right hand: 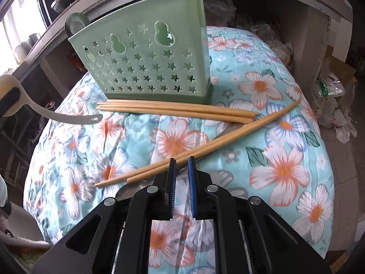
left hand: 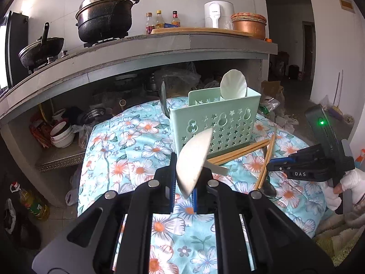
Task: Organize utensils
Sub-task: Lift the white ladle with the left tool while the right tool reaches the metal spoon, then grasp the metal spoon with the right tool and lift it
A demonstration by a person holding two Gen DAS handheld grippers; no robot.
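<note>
On the flowered cloth: a pale green utensil caddy (left hand: pixel 216 123) stands upright, its front wall pierced with stars and gourd shapes.
Caddy contents: a white scalloped spoon (left hand: pixel 232 84) rises from the right compartment; a dark metal utensil (left hand: pixel 163 98) stands at the left end, and which compartment holds it cannot be told.
Left tongs (left hand: pixel 184 182): narrow, clamped on a white ladle-shaped spoon (left hand: pixel 194 159) by its bowl; the bowl stands on edge between the pads, and the grey handle points away toward the foot of the caddy.
Held spoon, right wrist view: it is clear of the cloth at the left edge, its handle tip near the ends of the chopsticks by the caddy.
Right tongs (right hand: pixel 181 162): narrow, with a slim gap between the blue pads; whether the pads press on anything cannot be told.
Crossed chopsticks (right hand: pixel 196 150): two wooden sticks lie slantwise on the cloth, passing just under the tips of the right tongs.
Chopsticks by the caddy (right hand: pixel 175 110): three wooden sticks lie side by side along the caddy's base.
Metal spoon (left hand: pixel 268 189): it lies on the cloth under the crossed chopsticks.
Person: a white-gloved hand (left hand: pixel 344 187) grips the right tool.
Background: a concrete bench (left hand: pixel 159 48) carries a black pot (left hand: pixel 105 18) and a wok (left hand: pixel 41 48).
</note>
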